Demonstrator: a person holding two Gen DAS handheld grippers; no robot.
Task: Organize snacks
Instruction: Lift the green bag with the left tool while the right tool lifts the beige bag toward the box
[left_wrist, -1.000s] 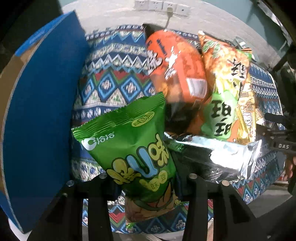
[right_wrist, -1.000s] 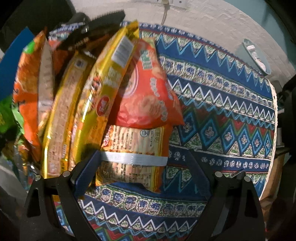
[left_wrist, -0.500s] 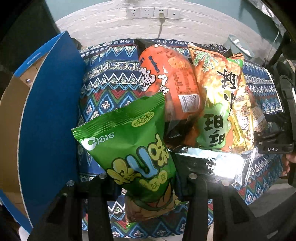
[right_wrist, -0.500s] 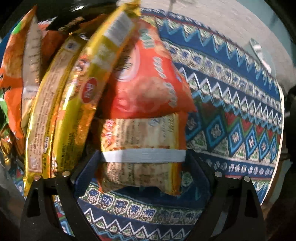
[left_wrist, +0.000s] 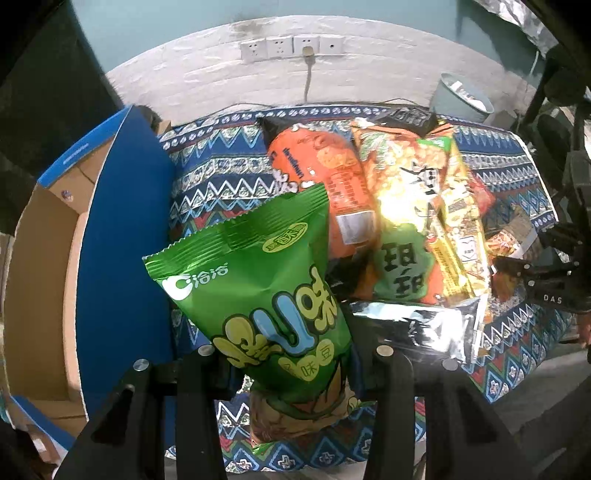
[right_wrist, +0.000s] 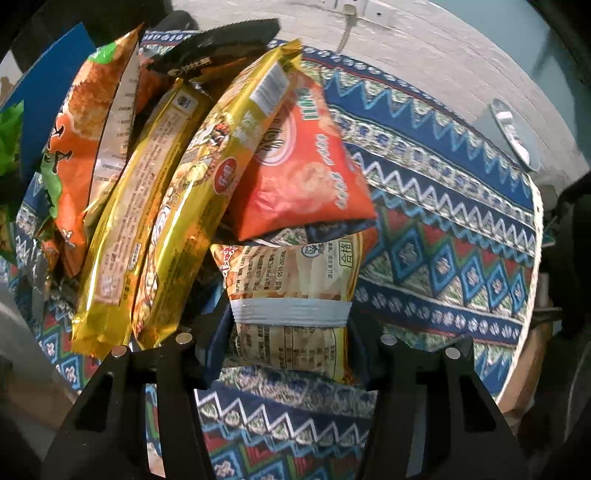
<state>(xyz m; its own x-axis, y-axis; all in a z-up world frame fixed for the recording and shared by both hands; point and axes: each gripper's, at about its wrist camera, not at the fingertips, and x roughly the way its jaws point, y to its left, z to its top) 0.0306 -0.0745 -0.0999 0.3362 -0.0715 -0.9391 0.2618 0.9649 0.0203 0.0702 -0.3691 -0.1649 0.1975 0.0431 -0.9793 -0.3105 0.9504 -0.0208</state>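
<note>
The left gripper (left_wrist: 291, 354) is clamped on the lower part of a glossy green foil snack bag with yellow and blue lettering (left_wrist: 258, 295), which hangs clear of the worktop covered in a blue, red and white patterned cloth (left_wrist: 221, 166). Just to its left stands an open cardboard box with blue outer walls (left_wrist: 122, 258), its brown inside showing. That box looks like the place for the bag, so the sensible course is to carry the bag high enough to clear the blue wall before swinging over, then lower it inside before letting go.

The right gripper (right_wrist: 290, 332) has its jaws just closing around a pale beige and orange crinkled snack packet with a grey band across its middle (right_wrist: 291, 288), and the pads now appear to press its sides. The packet lies at the near edge of the pile, its upper end tucked under a puffy red-orange snack bag (right_wrist: 306, 177), with two long gold-wrapped packets (right_wrist: 177, 206) leaning just beside it. A straight, slow lift should free it; a quick pull would likely drag the red bag along or tip the gold ones. The hold sits low on a soft packet, so it may sag or slip.
</note>
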